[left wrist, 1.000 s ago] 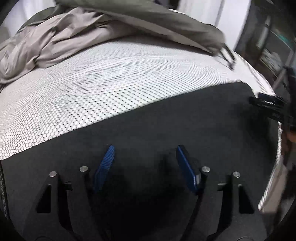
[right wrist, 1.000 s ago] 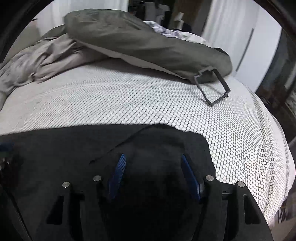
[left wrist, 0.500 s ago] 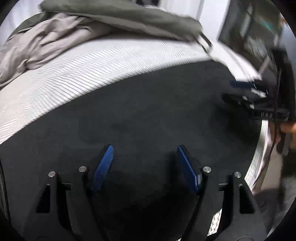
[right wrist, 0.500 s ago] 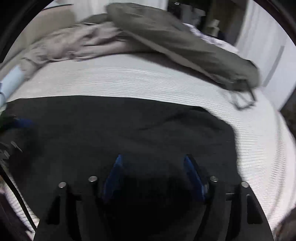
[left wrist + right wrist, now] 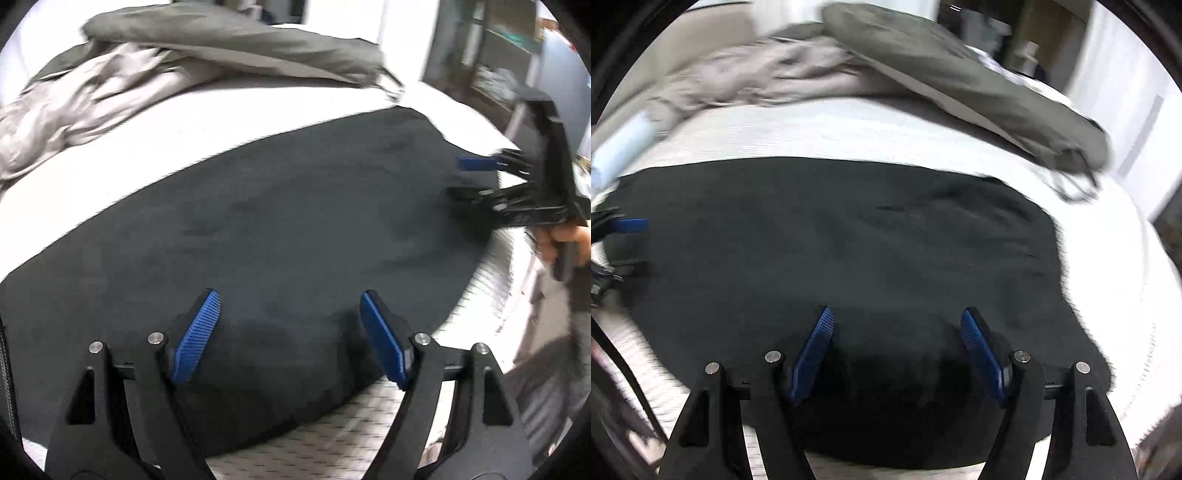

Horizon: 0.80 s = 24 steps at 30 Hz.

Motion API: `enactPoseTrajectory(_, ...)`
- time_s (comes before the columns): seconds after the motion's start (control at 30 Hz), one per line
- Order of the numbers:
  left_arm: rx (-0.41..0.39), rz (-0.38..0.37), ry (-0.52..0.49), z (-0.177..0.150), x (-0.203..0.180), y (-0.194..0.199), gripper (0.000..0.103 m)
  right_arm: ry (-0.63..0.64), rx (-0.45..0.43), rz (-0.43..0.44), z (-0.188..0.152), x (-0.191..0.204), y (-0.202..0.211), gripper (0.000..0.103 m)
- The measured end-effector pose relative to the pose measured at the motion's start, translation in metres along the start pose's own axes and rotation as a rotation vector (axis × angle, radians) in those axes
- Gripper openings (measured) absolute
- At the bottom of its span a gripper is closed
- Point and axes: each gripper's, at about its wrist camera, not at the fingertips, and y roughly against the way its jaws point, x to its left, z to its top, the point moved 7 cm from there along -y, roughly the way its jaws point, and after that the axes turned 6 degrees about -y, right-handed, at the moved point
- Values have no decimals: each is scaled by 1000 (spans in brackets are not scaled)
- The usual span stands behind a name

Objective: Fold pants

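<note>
White patterned bed (image 5: 207, 147) carries the black pants (image 5: 295, 229), spread flat across its near part. Left tongs (image 5: 290, 325) and right tongs (image 5: 897, 343) hover over the cloth's near edge, jaws opening, blue pads clear of the fabric, nothing gripped. Behind lie a crumpled beige cloth (image 5: 74, 107) and a grey-green cushion (image 5: 960, 74).

Left gripper (image 5: 288, 317): black angular frame with triangular cut-outs, four silver screw heads across the finger linkages, ribbed blue pads (image 5: 197, 334) on the inner faces. Right gripper (image 5: 897, 341): same build, same blue pads, same silver screws, and a black cable (image 5: 626, 373) at its left edge. In the left view, the hand (image 5: 563, 242) on the right gripper's black handle wears a dark sleeve (image 5: 580, 306).
</note>
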Motion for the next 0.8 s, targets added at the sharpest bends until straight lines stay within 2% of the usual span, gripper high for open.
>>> enactPoseTrajectory(0.07, 52, -11, -48, -9, -18, -13, 77, 31, 32, 11, -8, 16, -6, 77)
enactPoseTrajectory(0.13, 62, 21, -106, -18, -22, -17, 79, 63, 78, -46, -21, 10, -18, 77)
enactPoseTrajectory(0.2, 68, 23, -115, -22, -17, -14, 85, 51, 72, -116, -29, -17, -15, 79)
enactPoseTrajectory(0.3, 73, 16, -66, -29, -7, -8, 86, -59, 67, -257, -44, -85, 2, 80)
enactPoseTrajectory(0.37, 70, 24, -61, -29, -6, -5, 86, -166, 55, -288, -54, -125, 12, 80)
enactPoseTrajectory(0.43, 70, 36, -64, -28, -9, -4, 86, -223, 27, -269, -62, -147, 23, 80)
enactPoseTrajectory(0.53, 42, 51, -58, -19, -6, -1, 86, -273, -6, -232, -66, -159, 33, 80)
enactPoseTrajectory(0.67, 74, 54, -67, -13, -4, -17, 86, -326, 59, -189, -84, -156, 22, 80)
enactPoseTrajectory(0.77, 59, 52, -50, -9, -2, -16, 86, -452, 35, -77, -83, -163, 38, 79)
enactPoseTrajectory(0.8, 49, 56, -45, -7, -1, -14, 86, -512, 26, -5, -84, -164, 44, 79)
